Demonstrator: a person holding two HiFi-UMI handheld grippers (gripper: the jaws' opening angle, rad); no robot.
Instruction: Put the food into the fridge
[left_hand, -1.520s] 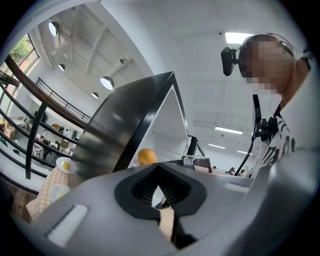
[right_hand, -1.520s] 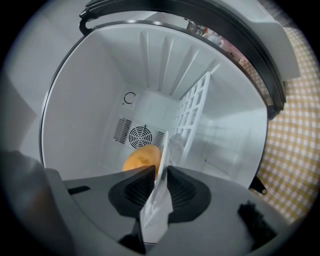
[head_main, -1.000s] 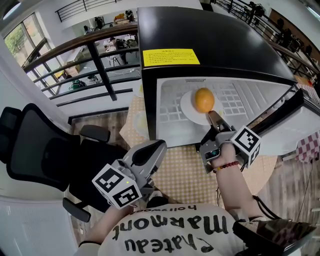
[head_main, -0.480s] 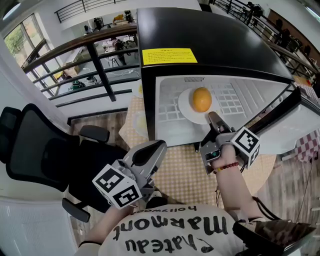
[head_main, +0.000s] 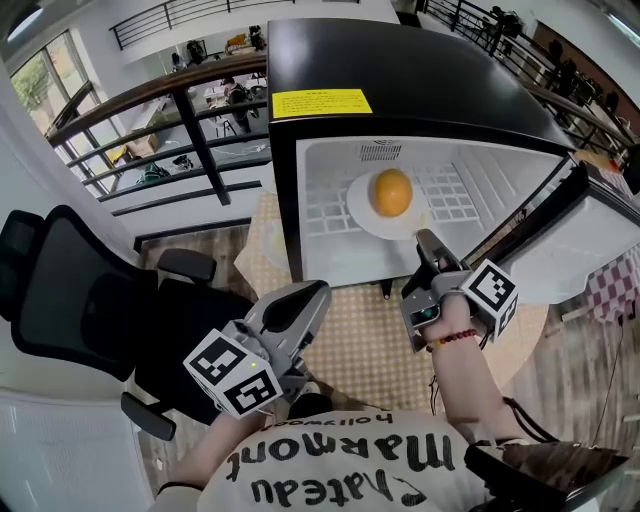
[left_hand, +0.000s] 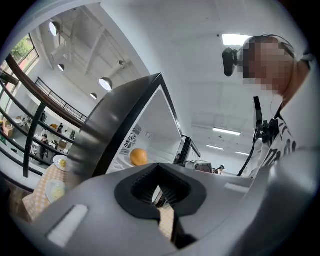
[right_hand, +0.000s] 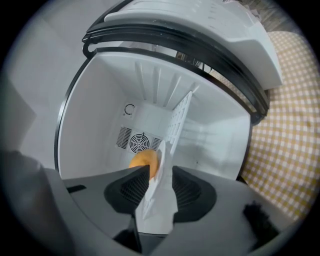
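Orange (head_main: 391, 192) on its plate (head_main: 358, 206) sits inside the fridge (head_main: 400, 80) — right gripper (head_main: 427, 240), jaws just opened wide, straddles the plate's rim, apparently to leave it there.

The head camera looks steeply down from above the person, taking in both grippers and the open fridge (head_main: 420, 90) beyond their jaws. The left gripper (head_main: 312, 292) camera sits behind its jaws, well back from the fridge, and sees it at an angle past the black side wall. The right gripper (head_main: 425, 240) camera looks along its jaws, which have just been opening, straight into the fridge from close by; the plate (right_hand: 161, 200) rim stands between them. All three views share the orange (head_main: 391, 192) ahead of the jaws
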